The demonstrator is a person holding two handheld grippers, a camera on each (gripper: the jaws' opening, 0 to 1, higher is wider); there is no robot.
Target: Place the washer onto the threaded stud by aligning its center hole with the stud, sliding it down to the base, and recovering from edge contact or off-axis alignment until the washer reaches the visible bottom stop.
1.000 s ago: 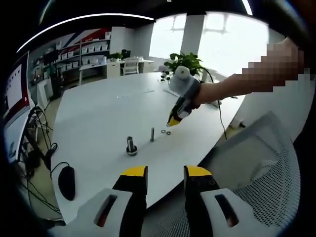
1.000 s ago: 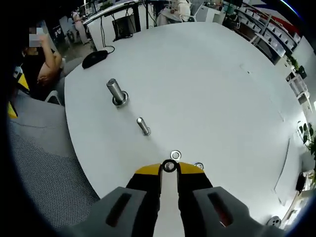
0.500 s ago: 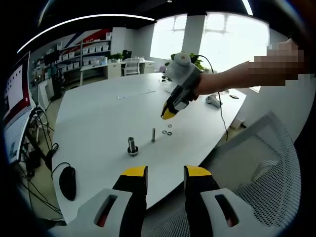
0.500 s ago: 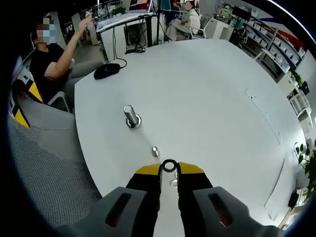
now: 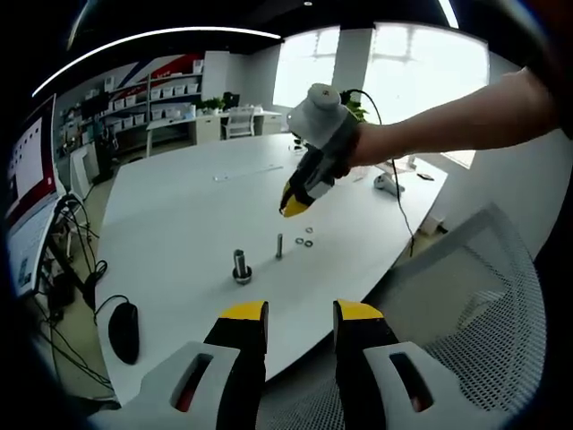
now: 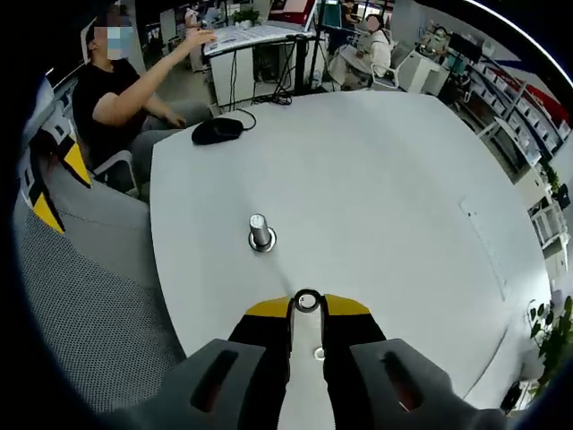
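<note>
— Was the stud's thread legible?
— No. In the left gripper view the threaded stud (image 5: 278,245) was too small to resolve, and the loose washers (image 5: 305,238) looked like specks.
— And in the right gripper view?
— The right gripper (image 6: 307,307) apparently hid it; one spare washer (image 6: 320,353) showed between the jaws.

Stud (image 5: 278,245) upright on table (image 5: 179,206); two loose washers (image 5: 306,236) just right; bolt (image 5: 240,266) near left.

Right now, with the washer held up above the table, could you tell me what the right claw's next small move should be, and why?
Probably ease the right claw forward toward the threaded stud: the washer sits pinched at its tips, high above the white table, with the stud upright ahead and slightly left, not yet under the hole.
</note>
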